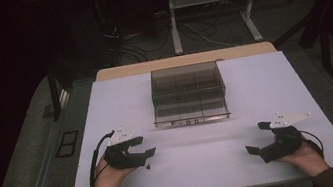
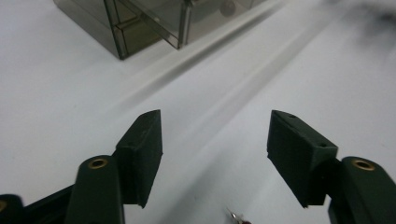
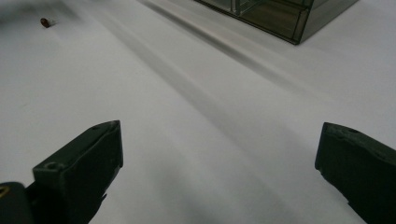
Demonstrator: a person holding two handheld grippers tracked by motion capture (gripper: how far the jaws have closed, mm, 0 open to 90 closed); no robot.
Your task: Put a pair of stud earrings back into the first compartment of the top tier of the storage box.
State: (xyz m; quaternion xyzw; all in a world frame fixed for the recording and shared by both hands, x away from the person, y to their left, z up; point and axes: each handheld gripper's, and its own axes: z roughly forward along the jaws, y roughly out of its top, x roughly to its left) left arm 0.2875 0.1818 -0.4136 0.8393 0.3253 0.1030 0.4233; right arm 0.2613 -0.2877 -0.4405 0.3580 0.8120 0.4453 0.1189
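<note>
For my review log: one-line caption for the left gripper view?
Open left claw over white table, tiny part below, smoky plastic box beyond.

Just in front of the left tongs (image 1: 148,158), a tiny dark thing (image 1: 149,166) lies on the table (image 1: 255,89), too small to identify. In the left gripper view the bottom edge cuts it off. The clear compartment box (image 1: 188,93), farther back from it, has contents that stay indistinct behind smoky walls, and both gripper views crop the box at the top.
</note>
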